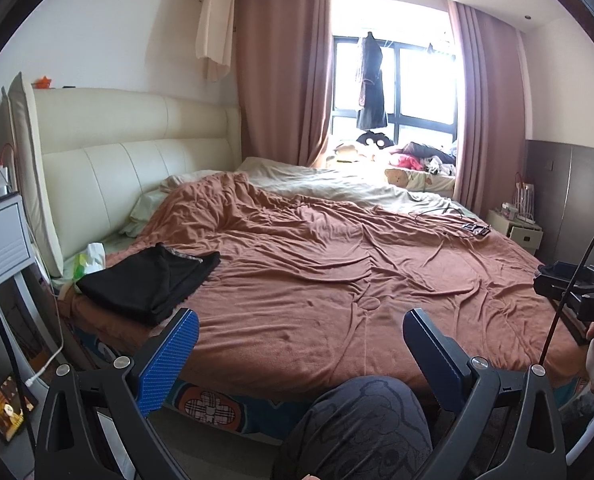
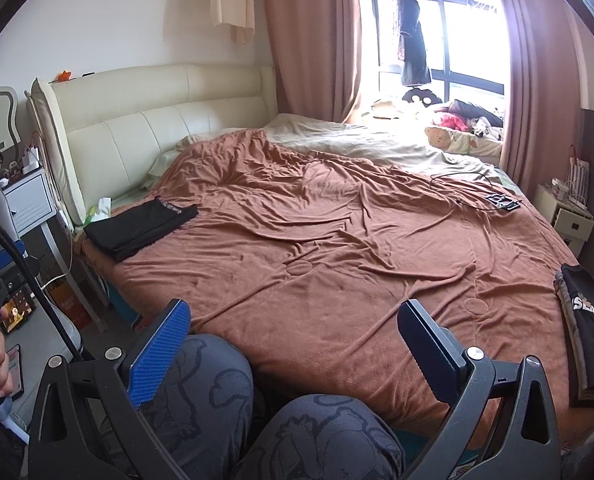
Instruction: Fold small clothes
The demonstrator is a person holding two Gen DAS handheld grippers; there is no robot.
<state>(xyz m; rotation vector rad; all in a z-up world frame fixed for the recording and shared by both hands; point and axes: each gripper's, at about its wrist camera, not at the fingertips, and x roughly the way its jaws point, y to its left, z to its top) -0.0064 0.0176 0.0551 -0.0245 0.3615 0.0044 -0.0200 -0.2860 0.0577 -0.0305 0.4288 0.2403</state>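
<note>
A folded black garment (image 1: 153, 282) (image 2: 139, 230) lies on the brown blanket (image 1: 317, 280) (image 2: 317, 248) at the bed's near left corner. A stack of dark folded clothes (image 2: 591, 330), its top piece printed with white letters, rests at the bed's right edge. My left gripper (image 1: 301, 324) hangs open over the bed's front edge with nothing between its blue pads. My right gripper (image 2: 293, 316) is open too, empty, above the person's knees (image 2: 257, 420). The right gripper's body (image 1: 577, 292) shows at the right of the left wrist view.
A cream headboard (image 1: 137, 152) stands at the left, with a white nightstand (image 1: 1, 240) and a lit phone (image 1: 9, 410) on the floor. A cable and small dark device (image 2: 501, 200) lie on the blanket's far right. Clothes pile on the window ledge (image 1: 417, 156).
</note>
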